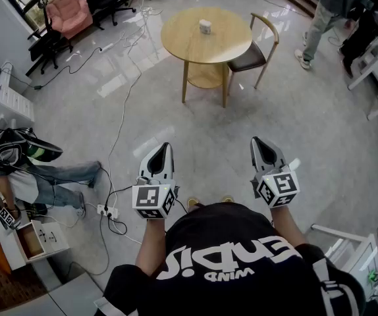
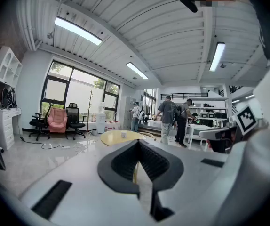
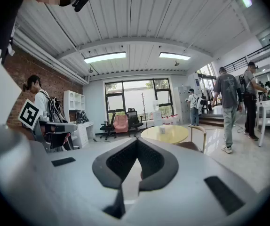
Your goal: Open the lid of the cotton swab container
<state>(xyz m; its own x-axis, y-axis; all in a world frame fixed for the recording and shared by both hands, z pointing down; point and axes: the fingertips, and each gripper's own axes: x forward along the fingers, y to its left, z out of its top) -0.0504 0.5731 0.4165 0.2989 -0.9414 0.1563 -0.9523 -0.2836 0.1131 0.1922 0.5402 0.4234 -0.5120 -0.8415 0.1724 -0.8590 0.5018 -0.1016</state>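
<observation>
Both grippers were out in front of me, low in the head view, and nowhere near the table. My left gripper (image 1: 164,147) sat just left of centre with its jaws pressed tight together and nothing between them. Its own view showed the two dark pads (image 2: 125,161) meeting in a point. My right gripper (image 1: 258,141) sat just right of centre, and it was the same story there: jaws closed up and empty. The cotton swab container (image 1: 205,26), a small white thing, stood near the middle of the round wooden table (image 1: 176,48) at the top centre of the frame, well apart from both grippers. From there it was too small for me to tell how its lid sat. A wooden chair (image 1: 258,52) stood against the table's right side. In the upper left was a pink armchair (image 1: 69,10) with black office chairs beside it. Cables (image 1: 124,104) trailed down the glossy floor to a power strip (image 1: 107,211) just left of my left gripper. A person in grey (image 1: 330,8) stood in the upper right corner.
</observation>
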